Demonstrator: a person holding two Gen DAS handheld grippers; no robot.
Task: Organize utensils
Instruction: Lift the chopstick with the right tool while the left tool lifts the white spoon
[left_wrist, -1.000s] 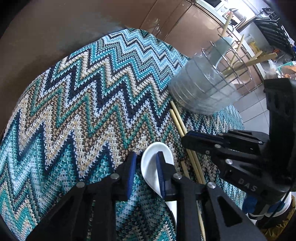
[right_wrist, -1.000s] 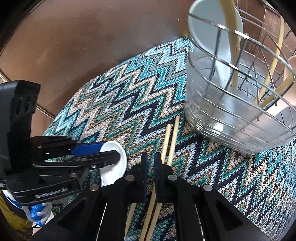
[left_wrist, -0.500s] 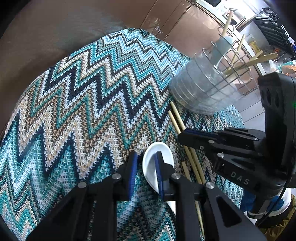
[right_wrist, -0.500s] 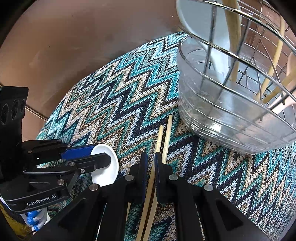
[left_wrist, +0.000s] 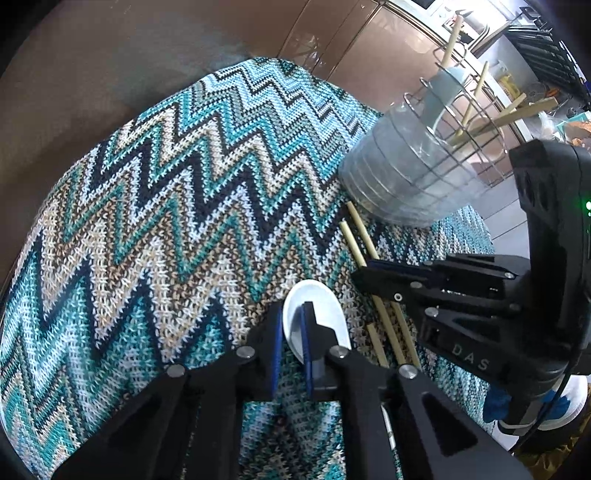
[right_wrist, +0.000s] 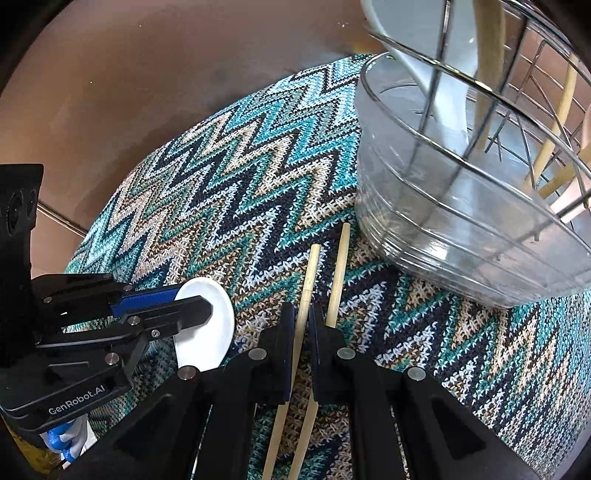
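A white ceramic spoon (left_wrist: 325, 310) (right_wrist: 210, 332) lies on the zigzag knitted mat (left_wrist: 166, 203). My left gripper (left_wrist: 291, 332) (right_wrist: 192, 301) is closing its jaws, and the pads pinch the left rim of the spoon's bowl. Two wooden chopsticks (left_wrist: 360, 240) lie side by side just right of the spoon. My right gripper (right_wrist: 302, 325) (left_wrist: 364, 271) is shut on the left chopstick (right_wrist: 312, 266). The other chopstick (right_wrist: 340, 258) runs under its right finger. A wire utensil holder (left_wrist: 402, 184) (right_wrist: 443, 221) with a clear base stands beyond the chopsticks' far ends.
The holder carries a white spoon (right_wrist: 443, 92) and several wooden utensils (right_wrist: 487, 66). The mat covers a brown tabletop (left_wrist: 110, 55), whose edge falls away at the right. Brown cabinets (left_wrist: 369, 48) and a tiled floor lie beyond. The two grippers work close together.
The left jaws have narrowed onto the spoon's rim. The right gripper has shifted slightly toward the holder, and the left chopstick now sits between its fingers.
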